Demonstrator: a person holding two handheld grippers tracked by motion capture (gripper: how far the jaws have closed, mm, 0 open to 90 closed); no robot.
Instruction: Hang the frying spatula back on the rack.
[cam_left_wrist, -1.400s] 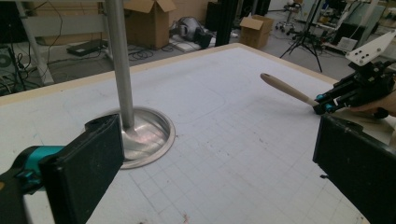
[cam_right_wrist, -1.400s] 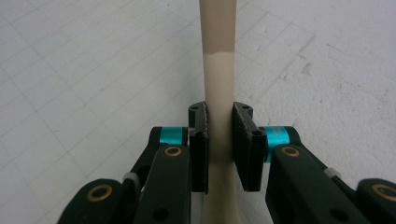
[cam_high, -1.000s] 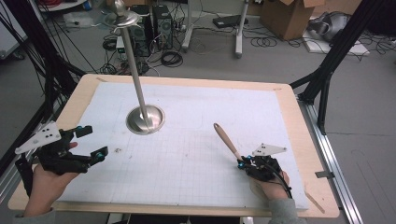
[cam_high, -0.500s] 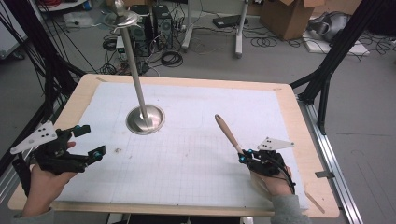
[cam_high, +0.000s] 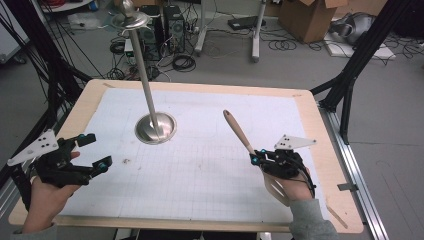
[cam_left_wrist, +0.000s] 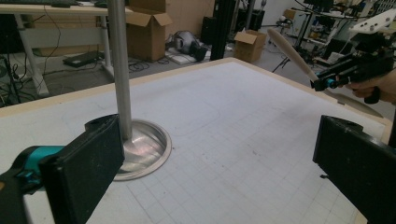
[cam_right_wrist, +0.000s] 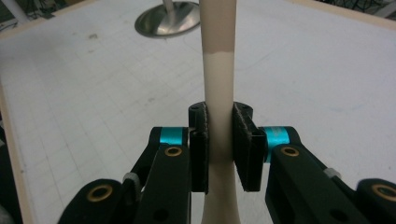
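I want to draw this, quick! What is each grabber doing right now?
Left gripper: open, holding nothing.
Right gripper: shut on the long pale wooden spatula, its handle tilted up above the table.

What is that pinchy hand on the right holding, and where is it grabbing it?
The right gripper holds a wooden spatula, pinched on the pale shaft just above where it widens into the blade, handle end pointing up. The left gripper is open, holding nothing.

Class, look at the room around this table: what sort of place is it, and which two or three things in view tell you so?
Probably a lab or workshop, not a home. Loose cables lie across the bare floor, desktop computer towers stand beyond the table, and cardboard boxes sit by black frame struts.
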